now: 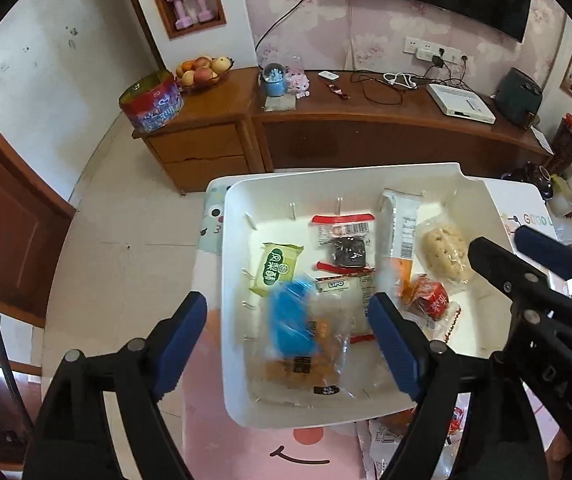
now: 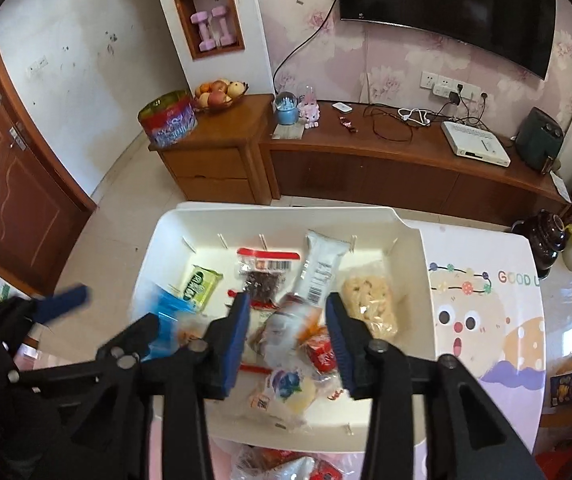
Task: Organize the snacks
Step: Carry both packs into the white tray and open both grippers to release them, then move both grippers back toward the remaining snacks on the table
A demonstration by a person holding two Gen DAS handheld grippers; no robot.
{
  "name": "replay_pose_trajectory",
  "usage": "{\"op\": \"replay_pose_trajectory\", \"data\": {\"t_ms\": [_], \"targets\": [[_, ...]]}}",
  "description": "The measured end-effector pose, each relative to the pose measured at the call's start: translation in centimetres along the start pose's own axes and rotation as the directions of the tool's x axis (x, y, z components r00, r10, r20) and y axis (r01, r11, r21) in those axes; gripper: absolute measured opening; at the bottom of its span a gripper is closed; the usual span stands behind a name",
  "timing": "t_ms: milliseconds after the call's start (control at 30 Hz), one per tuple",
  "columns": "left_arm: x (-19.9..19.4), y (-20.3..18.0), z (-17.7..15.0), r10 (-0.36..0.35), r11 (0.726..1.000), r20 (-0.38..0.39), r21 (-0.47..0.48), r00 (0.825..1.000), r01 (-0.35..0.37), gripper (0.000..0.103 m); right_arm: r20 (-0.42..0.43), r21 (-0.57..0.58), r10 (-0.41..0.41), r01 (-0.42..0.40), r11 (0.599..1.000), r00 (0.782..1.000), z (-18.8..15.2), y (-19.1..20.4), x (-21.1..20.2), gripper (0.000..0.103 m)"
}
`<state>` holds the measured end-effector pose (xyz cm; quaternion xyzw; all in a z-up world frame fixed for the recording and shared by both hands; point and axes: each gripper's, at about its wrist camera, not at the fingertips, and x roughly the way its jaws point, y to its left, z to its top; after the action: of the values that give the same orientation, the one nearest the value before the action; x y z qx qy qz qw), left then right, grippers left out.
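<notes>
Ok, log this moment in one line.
left gripper: open, blue packet dropping | right gripper: open over tray | loose snacks remain outside

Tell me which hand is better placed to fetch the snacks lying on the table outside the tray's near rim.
Right, probably: those snacks lie centred just behind the right gripper, but off to the right of the left gripper. Both jaws stand open.

My left gripper (image 1: 288, 336) is matte black plastic, two angular arms carrying round silver screws and ending in blue ribbed pads (image 1: 396, 350). My right gripper (image 2: 288, 342) is built alike, with the same blue pads (image 2: 234, 346) and silver screws. In the left view, its black body at three o'clock bears raised letters reading "DAS".
</notes>
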<state>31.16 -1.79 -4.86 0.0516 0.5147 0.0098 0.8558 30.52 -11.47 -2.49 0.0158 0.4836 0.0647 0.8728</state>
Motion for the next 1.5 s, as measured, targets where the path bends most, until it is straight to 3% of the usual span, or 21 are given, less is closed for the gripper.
{"op": "replay_pose_trajectory", "data": {"t_ms": [133,733,1300,1500], "targets": [[-0.4,-0.3,-0.1,-0.008,1.0,-0.002,-0.017,1.0,0.008,0.082,0.022,0.015,-0.009,0.009,1.0,1.0,-0.5,-1.1,-1.2,0.055],[-5.4,-0.9,-1.7,0.001,0.997,0.093,-0.078,0.996,0.006,0.082,0.074,0.04,0.022,-0.026,0.999,0.997,-3.2,-3.0,-6.2,0.055],[-11.6,-0.7,-7.3,-0.032,0.998,0.219,-0.039,0.975,0.042,0.082,0.142,0.055,0.033,-0.041,0.998,0.989,-9.1,-3.8,-12.3,0.055],[-12.4,-0.5,-10.5,-0.062,0.998,0.231,-0.002,0.971,0.064,0.083,0.115,0.094,0.064,-0.075,0.993,0.991,-11.3,-4.7,-13.2,0.055]]}}
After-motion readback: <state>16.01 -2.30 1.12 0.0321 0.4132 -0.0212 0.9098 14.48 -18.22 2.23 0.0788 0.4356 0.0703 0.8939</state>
